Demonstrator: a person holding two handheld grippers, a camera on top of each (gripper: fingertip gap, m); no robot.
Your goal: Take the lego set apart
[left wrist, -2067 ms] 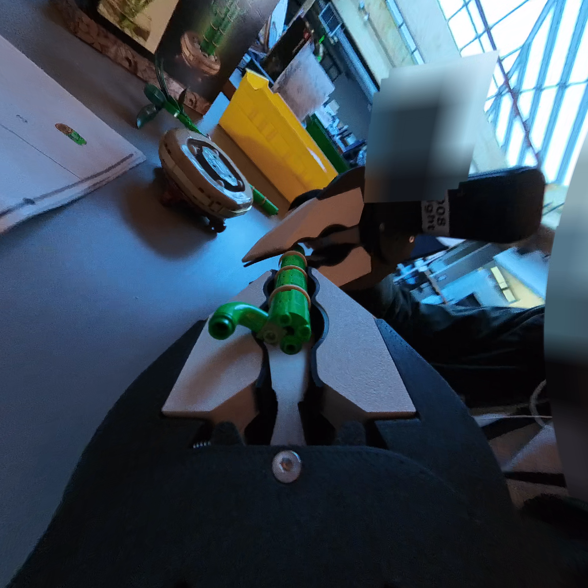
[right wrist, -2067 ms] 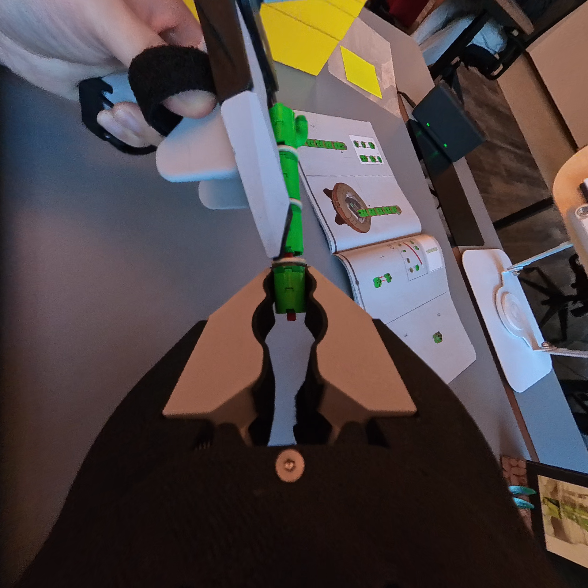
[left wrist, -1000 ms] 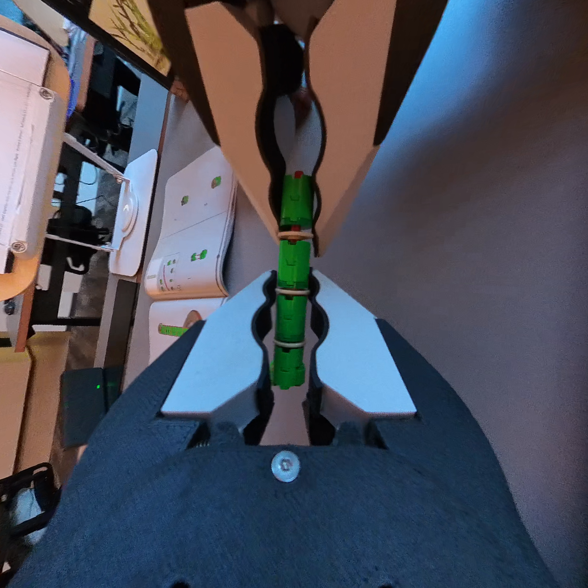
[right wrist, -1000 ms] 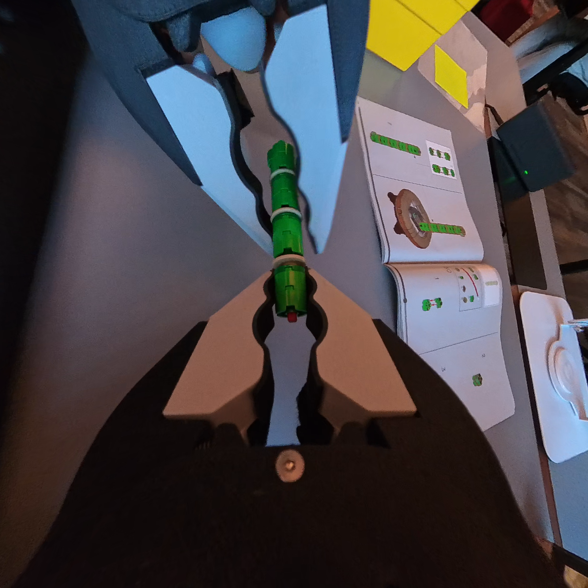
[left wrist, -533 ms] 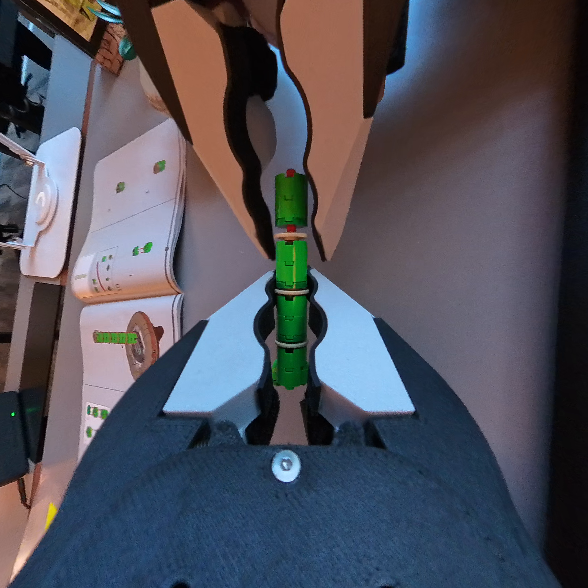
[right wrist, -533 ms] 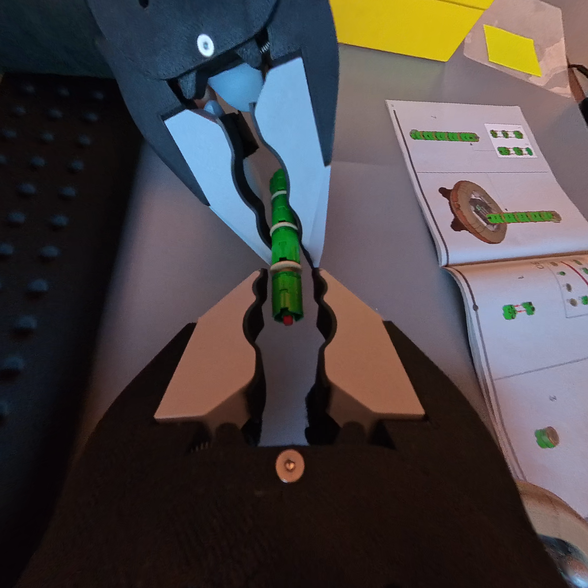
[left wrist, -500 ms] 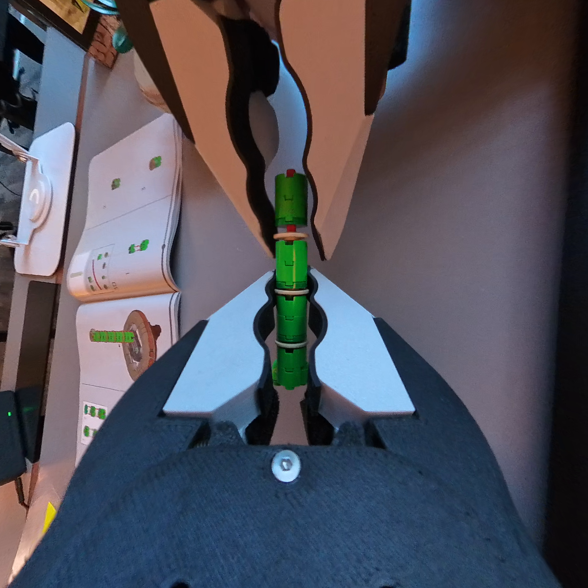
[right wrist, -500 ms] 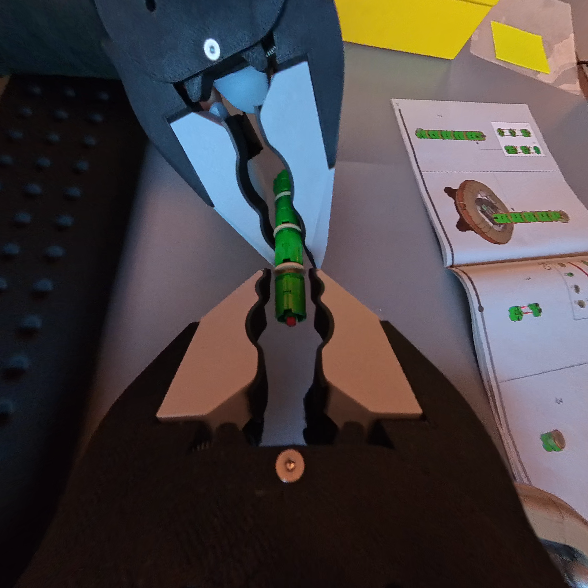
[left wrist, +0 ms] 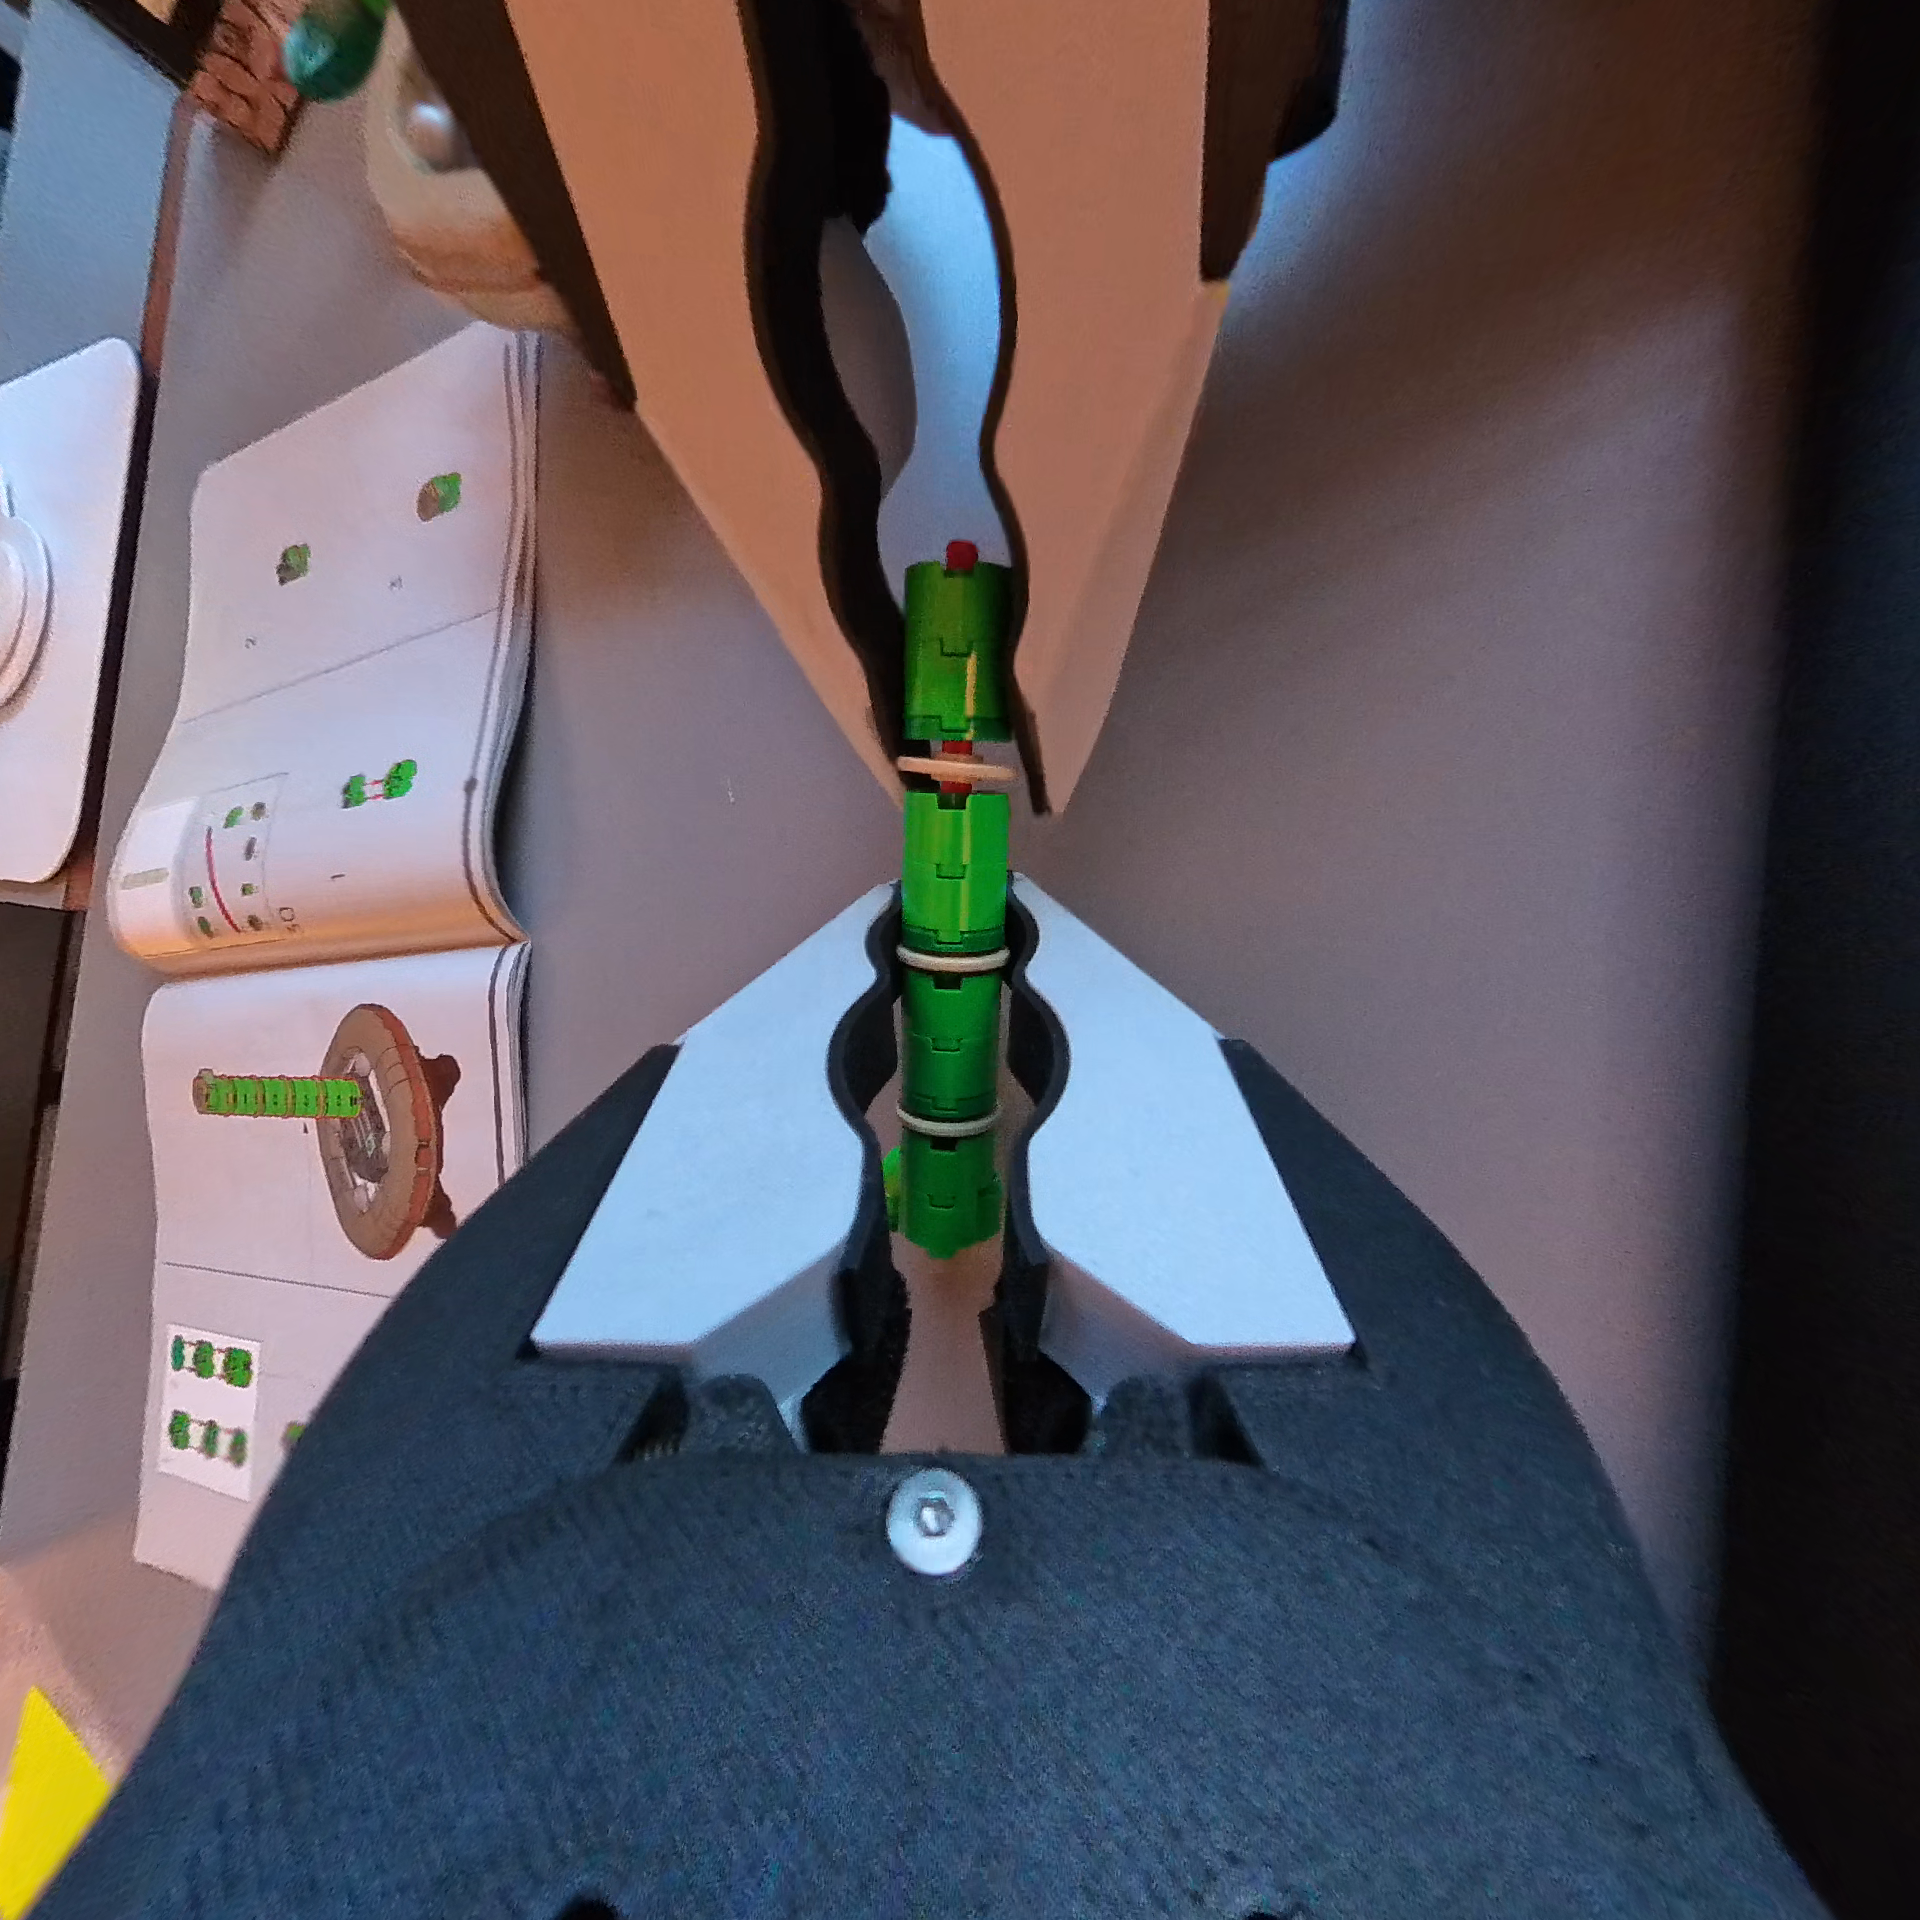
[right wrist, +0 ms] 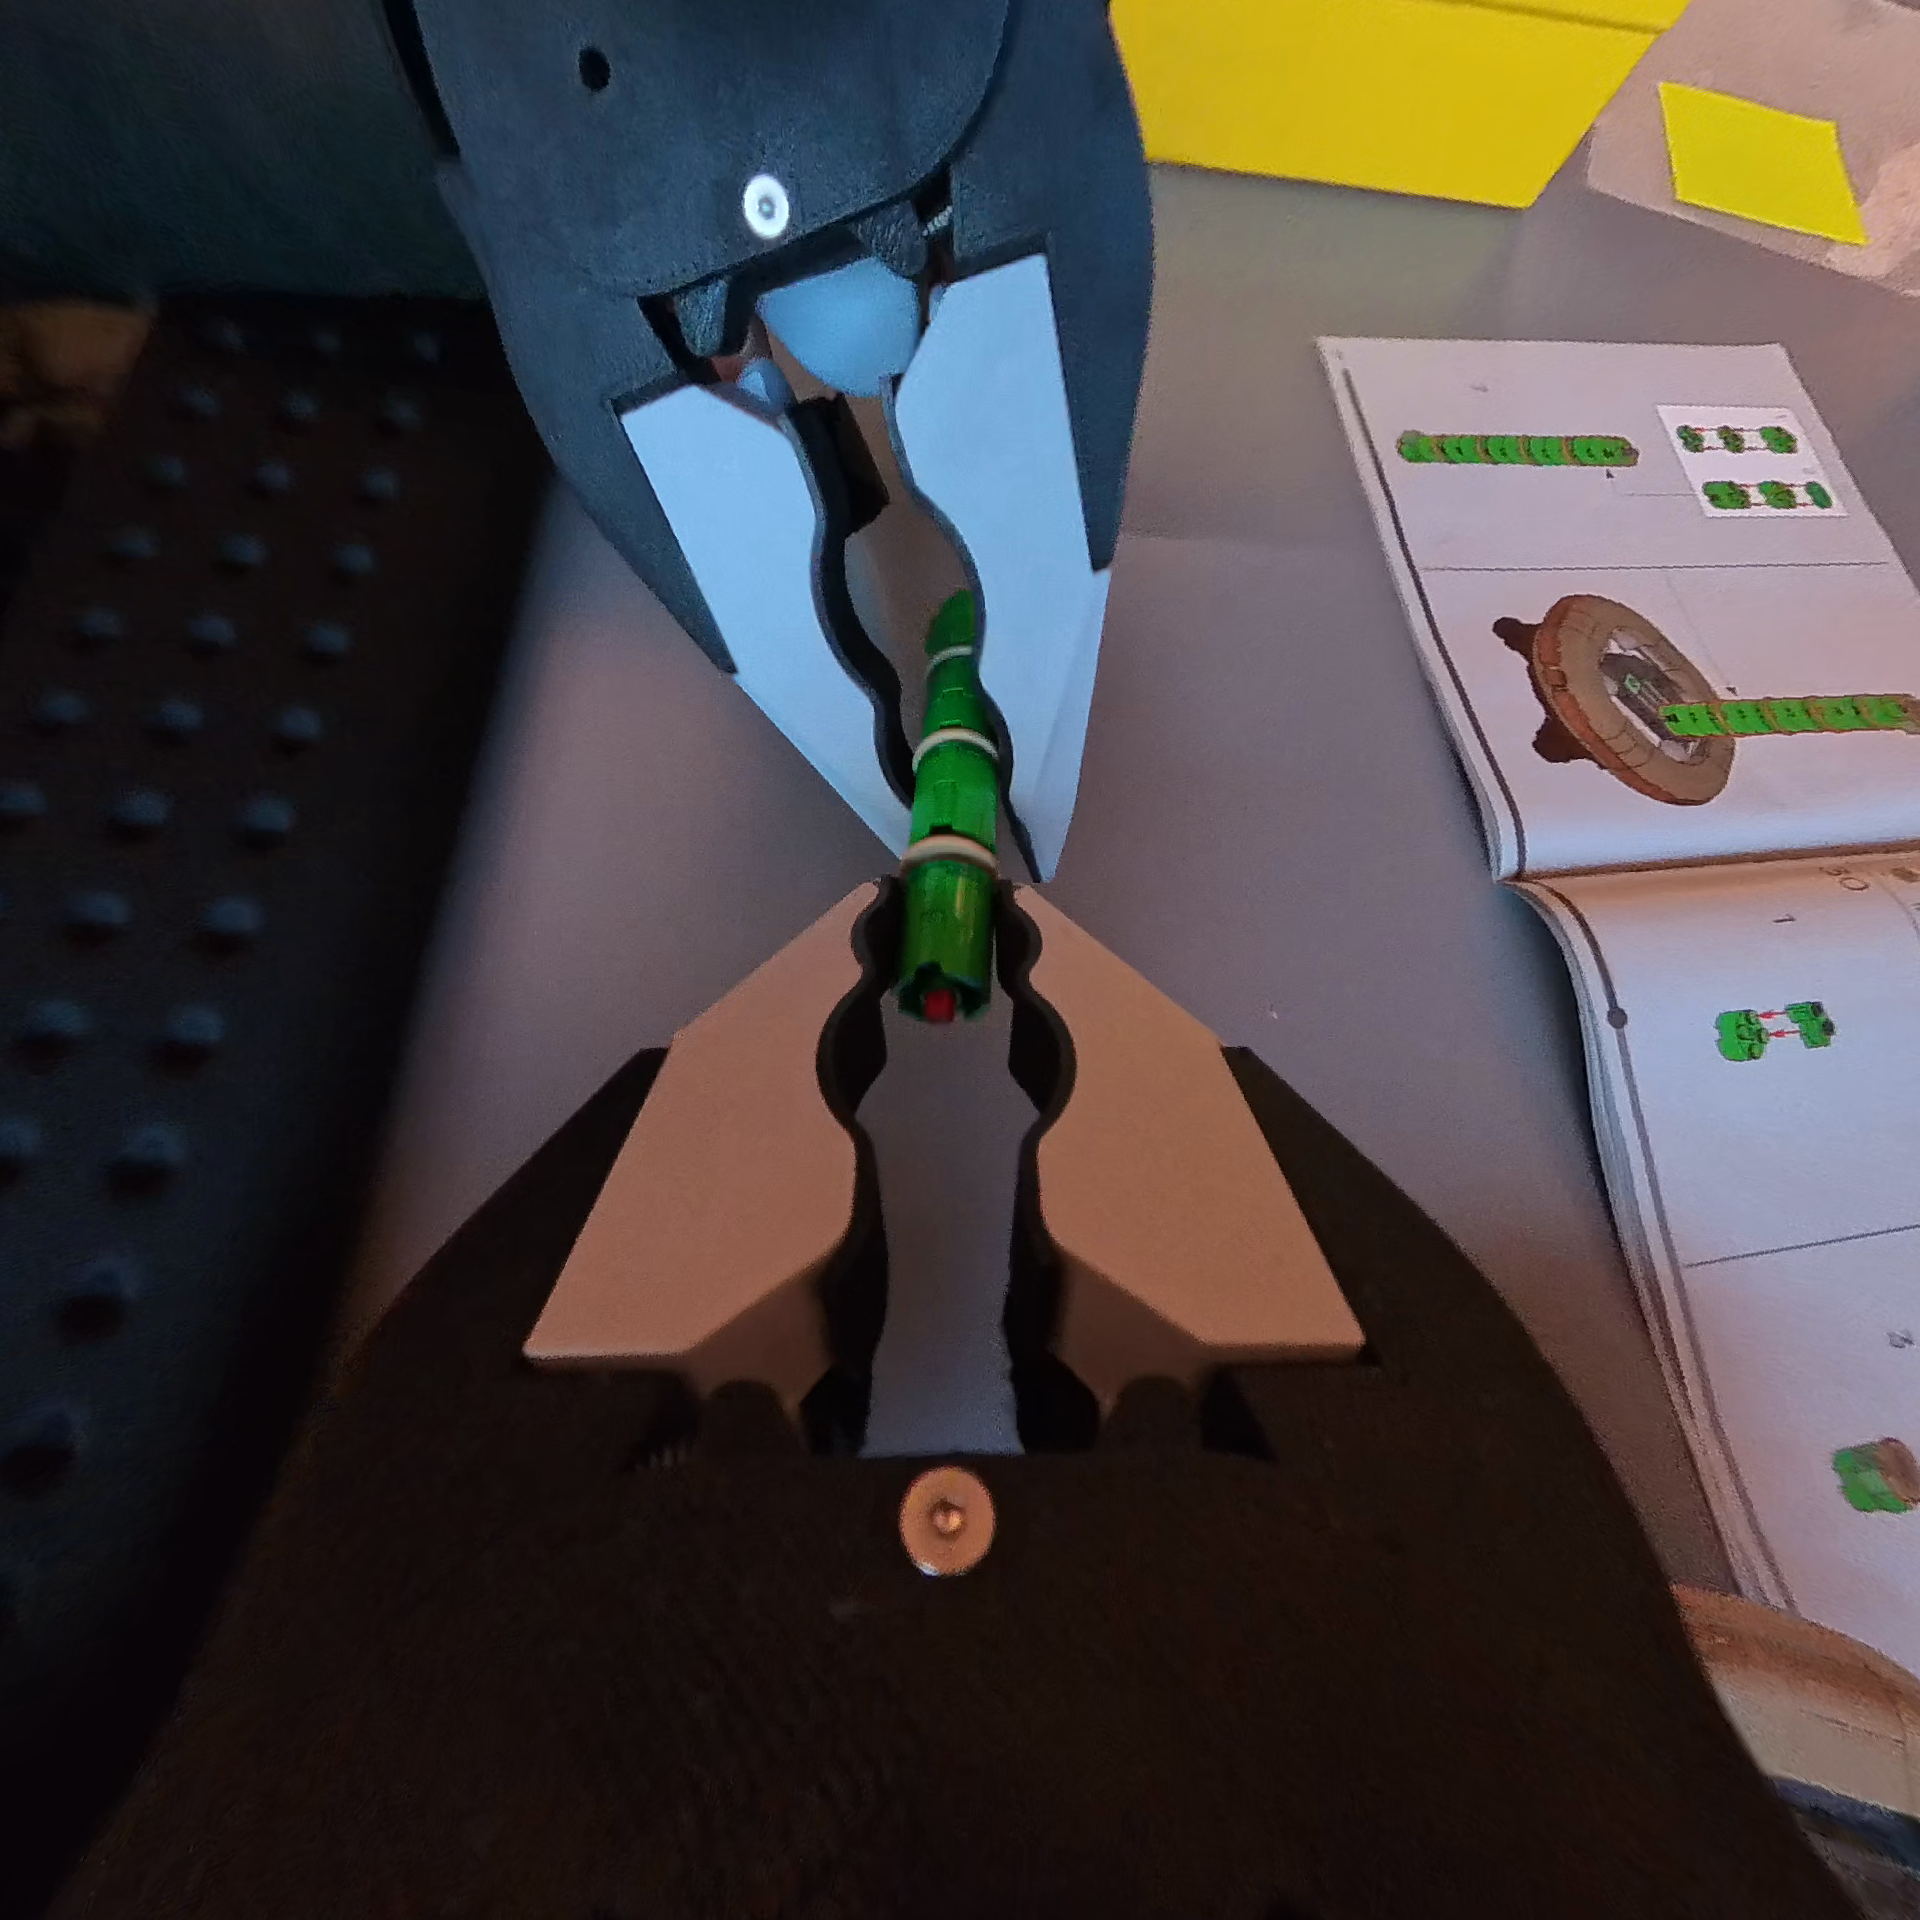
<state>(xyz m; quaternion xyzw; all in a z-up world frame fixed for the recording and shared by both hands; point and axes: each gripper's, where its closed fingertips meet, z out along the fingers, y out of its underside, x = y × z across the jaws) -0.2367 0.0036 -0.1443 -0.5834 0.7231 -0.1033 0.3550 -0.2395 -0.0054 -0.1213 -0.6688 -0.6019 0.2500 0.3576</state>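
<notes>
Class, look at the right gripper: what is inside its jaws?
The end segment of the green stalk sits in the right gripper, a red pin showing at its tip. The finger faces hide where the pads touch it.

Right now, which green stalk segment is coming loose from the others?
The end segment in the right hand-held gripper: a gap with a red pin separates it; the rest sit flush.

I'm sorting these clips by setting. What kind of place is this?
Probably a hobby or lab workbench: a grey tabletop, an open paper instruction booklet with building steps, and a yellow plastic bin at the back.
</notes>
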